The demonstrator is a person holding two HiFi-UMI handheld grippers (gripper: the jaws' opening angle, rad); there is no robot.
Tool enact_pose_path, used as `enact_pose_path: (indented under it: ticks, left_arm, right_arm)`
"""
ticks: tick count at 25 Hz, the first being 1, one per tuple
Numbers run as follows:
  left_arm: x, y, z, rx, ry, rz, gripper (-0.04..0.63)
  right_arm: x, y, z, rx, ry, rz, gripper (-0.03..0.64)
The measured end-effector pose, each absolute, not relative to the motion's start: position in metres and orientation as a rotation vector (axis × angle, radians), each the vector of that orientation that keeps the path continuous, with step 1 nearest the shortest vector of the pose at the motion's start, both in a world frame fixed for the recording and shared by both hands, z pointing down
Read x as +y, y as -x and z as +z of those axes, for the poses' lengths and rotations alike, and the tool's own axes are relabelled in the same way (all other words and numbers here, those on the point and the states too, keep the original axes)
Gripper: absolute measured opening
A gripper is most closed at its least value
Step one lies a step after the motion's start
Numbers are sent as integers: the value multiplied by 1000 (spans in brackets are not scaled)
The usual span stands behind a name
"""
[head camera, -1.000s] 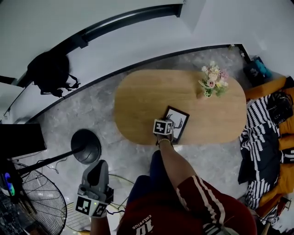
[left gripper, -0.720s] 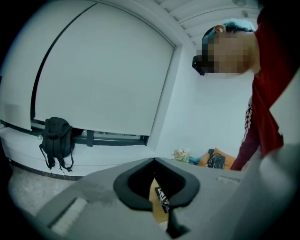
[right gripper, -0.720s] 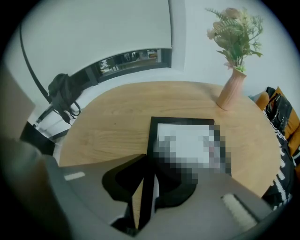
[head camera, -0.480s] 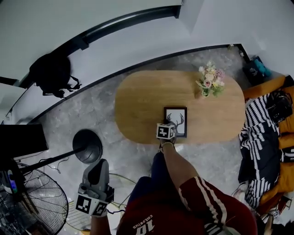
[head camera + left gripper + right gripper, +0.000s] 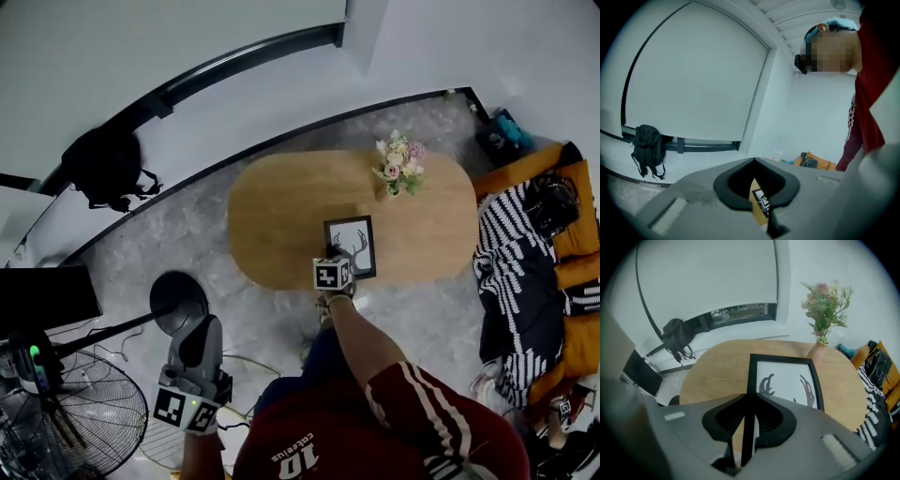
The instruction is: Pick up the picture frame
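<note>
The right tool (image 5: 338,259) (image 5: 749,401) was squeezed tight on the left edge of the black picture frame (image 5: 352,246) (image 5: 785,380), which had a white sheet with dark antlers drawn on it. The thin black edge ran straight between the two grey jaws. The frame was at the near edge of the long, rounded, light brown wooden surface (image 5: 281,202) (image 5: 717,369), on the side closest to the person. I could not tell if the frame lay flat or was a bit off the wood. Farther back on the surface stood a small pink vase of pale flowers (image 5: 396,167) (image 5: 824,310), well apart from the frame. The left tool (image 5: 199,333) (image 5: 753,161) was down low beside the person, away from the surface, over the grey floor. Its jaws were pressed together with nothing in them. A black backpack (image 5: 101,164) (image 5: 646,140) (image 5: 677,336) was by the white wall.
</note>
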State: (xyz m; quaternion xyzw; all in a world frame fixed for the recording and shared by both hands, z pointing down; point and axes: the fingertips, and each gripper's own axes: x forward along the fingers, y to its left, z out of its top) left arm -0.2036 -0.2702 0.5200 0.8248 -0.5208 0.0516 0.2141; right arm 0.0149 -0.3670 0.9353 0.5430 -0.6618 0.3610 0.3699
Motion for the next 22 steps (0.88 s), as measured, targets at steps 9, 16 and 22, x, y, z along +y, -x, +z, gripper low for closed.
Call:
enact_pose_path:
  ticks: [9, 16, 22]
  left_arm:
    - [-254, 188, 463, -1464, -2398, 43, 3]
    - [-214, 211, 424, -1559, -2458, -35, 3]
    - [-182, 217, 395, -1596, -2481, -134, 3]
  right_arm:
    - [-356, -39, 852, -1797, -1407, 772, 60]
    - [-323, -48, 774, -1915, -1445, 654, 60]
    - [-266, -52, 704, -2021, -1451, 553, 60]
